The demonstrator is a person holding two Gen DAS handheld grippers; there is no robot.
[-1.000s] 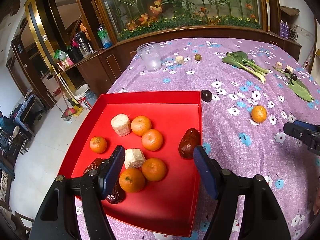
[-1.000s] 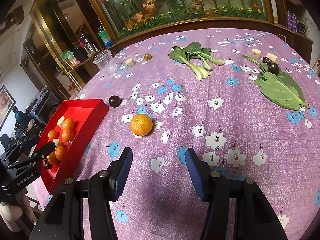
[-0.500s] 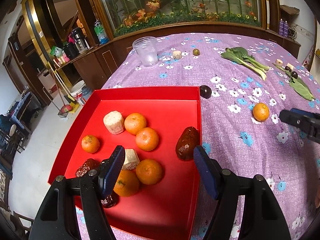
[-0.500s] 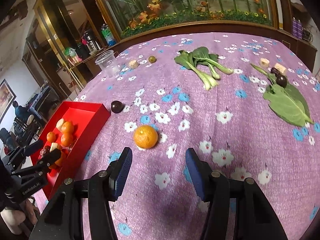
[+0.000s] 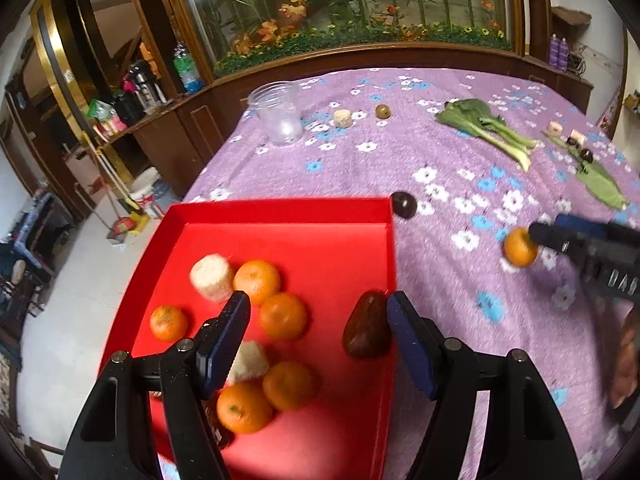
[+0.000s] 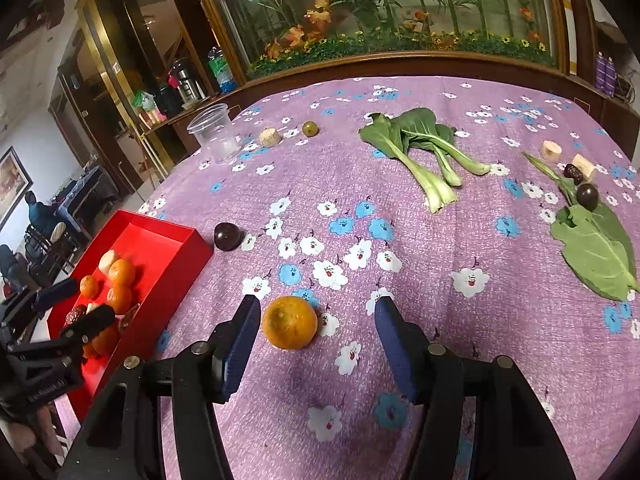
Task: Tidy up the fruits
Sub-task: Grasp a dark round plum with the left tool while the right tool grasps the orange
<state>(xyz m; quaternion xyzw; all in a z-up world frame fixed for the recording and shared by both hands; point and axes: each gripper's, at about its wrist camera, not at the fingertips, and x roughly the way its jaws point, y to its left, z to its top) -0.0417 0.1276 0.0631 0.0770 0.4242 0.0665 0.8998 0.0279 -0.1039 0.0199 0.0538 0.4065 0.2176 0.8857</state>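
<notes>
Orange against purple cloth is what your right tool [image 6: 312, 338] is closing in on: its jaws are opening, and the loose mandarin [image 6: 289, 322] sits between the blue pads [image 6: 240, 338], nearer the left pad, not yet pressed by either. Your left tool [image 5: 318, 340] hangs spread and empty over the red tray [image 5: 280, 210], with nothing between its jaws but tray floor. From here the likely slip is an off-centre grasp: if the left pad meets the mandarin first, it could nudge the round fruit so it rolls away across the table [image 6: 420, 360], toward the dark plum [image 6: 228, 236] beside the tray's corner. Squeeze too hard and soft peel may dent. Carrying it over, watch the 2 tools crowding each other above the tray. Inside the tray you have 5 mandarins [image 5: 256, 282], 2 pale cut chunks [image 5: 211, 277], and a large brown date [image 5: 366, 326] against the right wall; more dark fruit hides under your left tool. Farther off stand a clear, seemingly empty plastic cup [image 6: 214, 132], bok choy [image 6: 424, 152] and a flat green leaf [image 6: 596, 252].
</notes>
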